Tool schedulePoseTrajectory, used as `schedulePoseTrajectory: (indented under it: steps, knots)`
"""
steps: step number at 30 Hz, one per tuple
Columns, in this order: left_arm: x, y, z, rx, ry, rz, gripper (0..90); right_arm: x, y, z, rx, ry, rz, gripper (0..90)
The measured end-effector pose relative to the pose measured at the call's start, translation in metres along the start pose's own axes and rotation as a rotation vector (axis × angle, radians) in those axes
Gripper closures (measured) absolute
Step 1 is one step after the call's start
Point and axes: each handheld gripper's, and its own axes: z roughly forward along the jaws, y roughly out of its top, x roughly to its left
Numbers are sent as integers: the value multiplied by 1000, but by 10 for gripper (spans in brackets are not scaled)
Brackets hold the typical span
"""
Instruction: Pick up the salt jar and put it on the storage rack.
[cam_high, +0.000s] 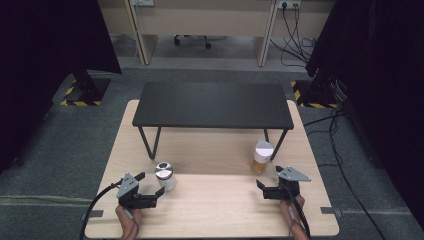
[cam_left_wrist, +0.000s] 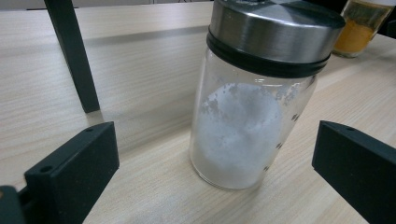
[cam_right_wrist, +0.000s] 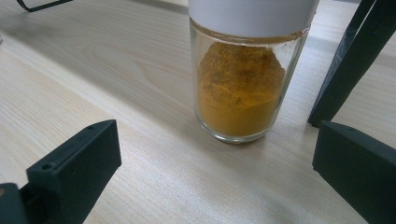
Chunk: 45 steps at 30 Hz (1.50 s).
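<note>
- We see the fingers (cam_left_wrist: 74, 172) of the left gripper (cam_high: 150, 186) spread wide and released, blunt black blocks with a matte finish; the salt jar stands just ahead of the gap between them, untouched.
- The fingers (cam_right_wrist: 77, 170) of the right gripper (cam_high: 270, 177) are likewise released, with the spice jar standing a little farther off, beyond their tips.
- The wooden table (cam_high: 220, 215) is our landmark: a pale board with fine straight grain and rounded corners.
- On its far half stands a black shelf (cam_high: 212, 104), a flat dark rectangle on thin angled metal legs.
- Near the table's right side, just beside a shelf leg, we find the spice jar (cam_right_wrist: 240, 93): clear round glass, a smooth white cap, orange-brown powder heaped inside.
- Toward the table's left front stands the salt jar (cam_left_wrist: 243, 126): clear glass, a brushed steel lid with a black band, white grains clinging to the wall.
- We can read no label or writing on either jar.
</note>
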Motion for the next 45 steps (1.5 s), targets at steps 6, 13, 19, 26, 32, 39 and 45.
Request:
schedulePoseTrajectory:
  steps: [6, 13, 19, 26, 32, 39, 45]
  knots:
    - [0, 0, 0, -1, -3, 1, 0, 0, 0, 0, 1, 2, 0, 11]
    - [1, -1, 0, -7, -9, -3, 0, 0, 0, 0, 0, 2, -2, 10]
    - [1, -1, 0, -4, -8, -3, 0, 0, 0, 0, 0, 3, -4, 10]
    - [2, -1, 1, -8, -12, -5, 0, -1, -1, 0, -4, 7, -3, 11]
    - [4, 2, 1, -12, -50, 59, 0, -2, 0, 0, -4, 10, -5, 11]
    - [6, 2, 0, -64, -63, 25, 0, -1, 0, 0, -2, 8, -8, 10]
    - [1, 10, 3, -66, -86, 6, 0, -2, 0, 0, -3, 9, -9, 10]
